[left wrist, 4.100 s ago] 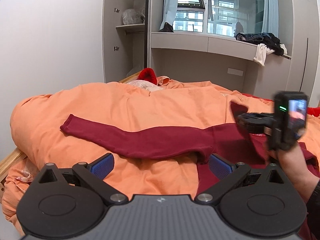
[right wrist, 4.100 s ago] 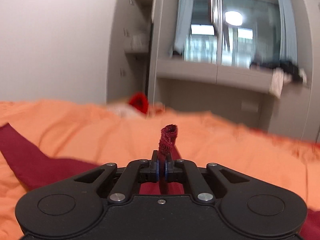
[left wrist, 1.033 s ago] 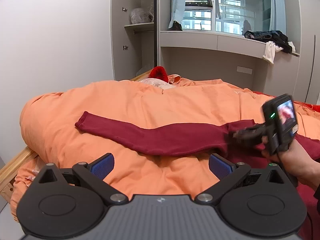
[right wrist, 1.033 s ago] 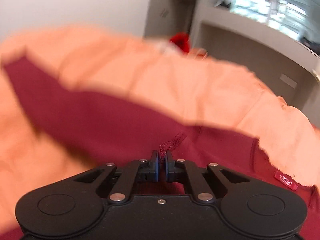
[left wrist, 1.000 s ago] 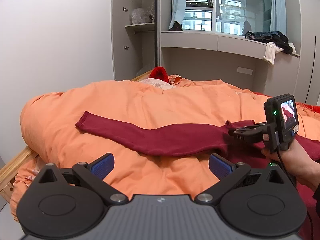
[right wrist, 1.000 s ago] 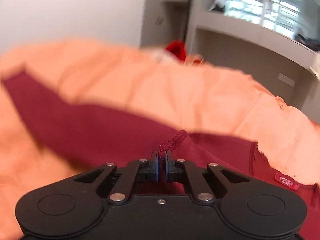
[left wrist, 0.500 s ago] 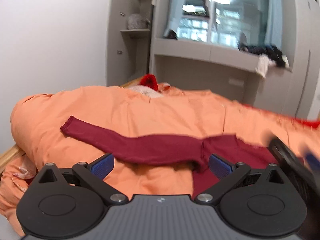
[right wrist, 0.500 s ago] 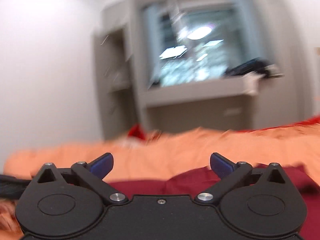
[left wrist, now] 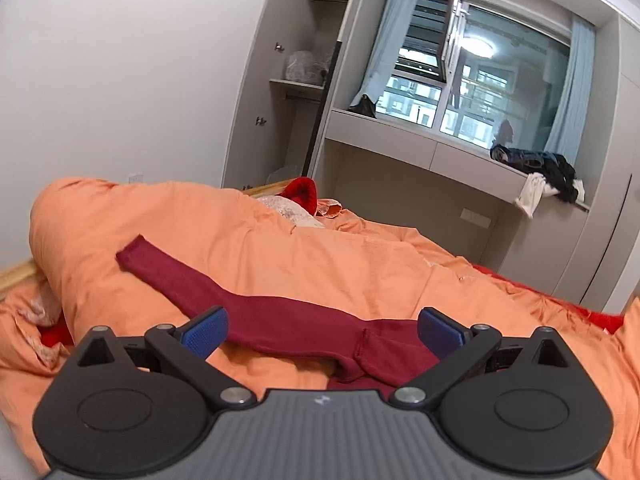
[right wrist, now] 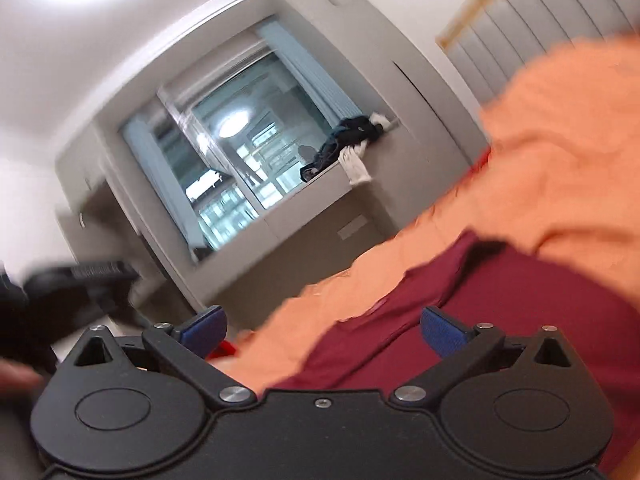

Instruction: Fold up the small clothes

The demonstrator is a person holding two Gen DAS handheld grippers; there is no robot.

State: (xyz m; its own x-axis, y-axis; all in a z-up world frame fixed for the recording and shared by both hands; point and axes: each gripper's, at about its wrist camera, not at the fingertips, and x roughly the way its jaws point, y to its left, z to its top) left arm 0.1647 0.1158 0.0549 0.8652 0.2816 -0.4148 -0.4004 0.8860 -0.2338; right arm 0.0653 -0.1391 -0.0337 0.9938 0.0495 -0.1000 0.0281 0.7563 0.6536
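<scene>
Bedroom walls in pale grey and a wide window (left wrist: 480,92) with light blue curtains stand behind a bed covered by a rumpled orange duvet (left wrist: 280,256). On that duvet lies the dark red long-sleeved knit top (left wrist: 288,326), one sleeve stretched flat across the duvet toward its left edge, cuff near the duvet's rolled-up side, the body bunched below. Over the duvet, above where sleeve meets body, hangs the left gripper (left wrist: 322,330), its blue-padded jaws spread wide with nothing between them and no pad touching cloth. The right gripper (right wrist: 322,330) is tilted hard, its view blurred; its jaws are likewise at full spread and empty, with the top's body on the duvet beyond them. Beyond the duvet's far edge, a red cap-like item (left wrist: 301,194) rests by a pale pillow. Dark clothes and a white cloth (left wrist: 540,172) hang off the window ledge above the duvet's right side.
</scene>
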